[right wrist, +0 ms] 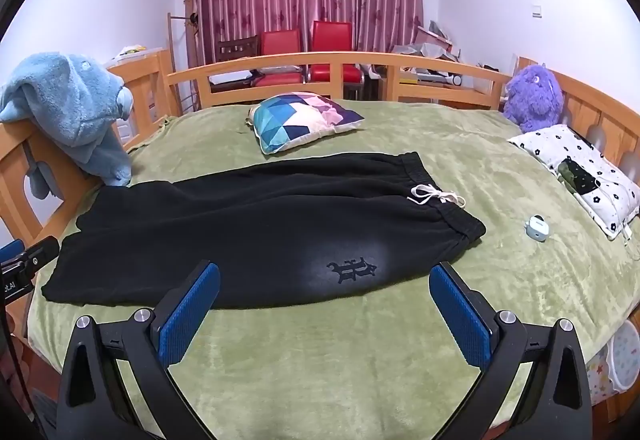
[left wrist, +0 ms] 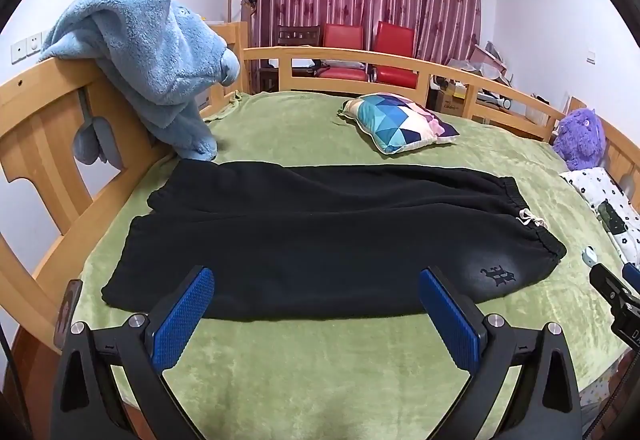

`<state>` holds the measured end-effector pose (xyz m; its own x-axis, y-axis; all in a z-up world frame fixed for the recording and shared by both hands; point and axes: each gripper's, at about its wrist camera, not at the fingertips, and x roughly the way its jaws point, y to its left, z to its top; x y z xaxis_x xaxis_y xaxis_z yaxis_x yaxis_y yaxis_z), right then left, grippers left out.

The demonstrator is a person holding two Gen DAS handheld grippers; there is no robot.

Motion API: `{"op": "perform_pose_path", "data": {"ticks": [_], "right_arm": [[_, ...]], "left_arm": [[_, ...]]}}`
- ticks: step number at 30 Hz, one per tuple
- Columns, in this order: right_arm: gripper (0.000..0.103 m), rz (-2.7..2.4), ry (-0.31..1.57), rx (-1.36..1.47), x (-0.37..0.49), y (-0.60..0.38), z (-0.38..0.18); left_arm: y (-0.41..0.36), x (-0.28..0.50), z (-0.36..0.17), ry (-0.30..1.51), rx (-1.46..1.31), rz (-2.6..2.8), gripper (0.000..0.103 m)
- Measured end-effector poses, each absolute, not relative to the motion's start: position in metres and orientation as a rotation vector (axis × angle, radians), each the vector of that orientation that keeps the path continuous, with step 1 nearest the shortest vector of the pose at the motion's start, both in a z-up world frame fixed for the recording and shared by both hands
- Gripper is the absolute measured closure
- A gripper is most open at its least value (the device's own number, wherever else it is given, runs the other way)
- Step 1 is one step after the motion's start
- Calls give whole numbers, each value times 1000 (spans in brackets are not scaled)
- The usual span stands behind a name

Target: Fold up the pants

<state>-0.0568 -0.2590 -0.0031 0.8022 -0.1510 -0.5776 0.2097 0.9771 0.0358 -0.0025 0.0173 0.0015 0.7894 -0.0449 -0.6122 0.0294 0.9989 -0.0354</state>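
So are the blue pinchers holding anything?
No, nothing. The left gripper and the right gripper are both wide open, above the flat black fleece pants.

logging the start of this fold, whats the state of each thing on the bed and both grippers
black pants: laid flat, unfolded, legs side by side
drawstring: tied in a bow
left gripper: open, holding nothing
right gripper: open, holding nothing
patterned pillow: lying flat beyond the pants
blue plush robe: draped over the bed rail

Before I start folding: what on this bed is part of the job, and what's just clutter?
Job: black pants, left gripper, right gripper.
Clutter: patterned pillow, blue plush, purple plush, earbud case, floral pillow.
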Motion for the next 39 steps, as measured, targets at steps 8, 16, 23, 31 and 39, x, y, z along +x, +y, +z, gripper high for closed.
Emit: {"op": "perform_pose_path", "data": {"ticks": [8,16,23,31,39], "right_arm": [[0,-193,610,100,-56,-258,-2],[0,-192,609,100,-57,-258,-2],[0,-191,609,103,-57,-259,-2],[0,-194,608,104,-57,-257,-2],[0,-194,606,108,-57,-257,0]], "left_arm": [[16,-3,2,660,-27,-44,0],[15,-4,1,662,-28,-45,0],[14,-4,0,663,-30,-48,0],[13,-4,0,664,-31,-50,0],[11,-5,0,665,-32,-51,0]]}}
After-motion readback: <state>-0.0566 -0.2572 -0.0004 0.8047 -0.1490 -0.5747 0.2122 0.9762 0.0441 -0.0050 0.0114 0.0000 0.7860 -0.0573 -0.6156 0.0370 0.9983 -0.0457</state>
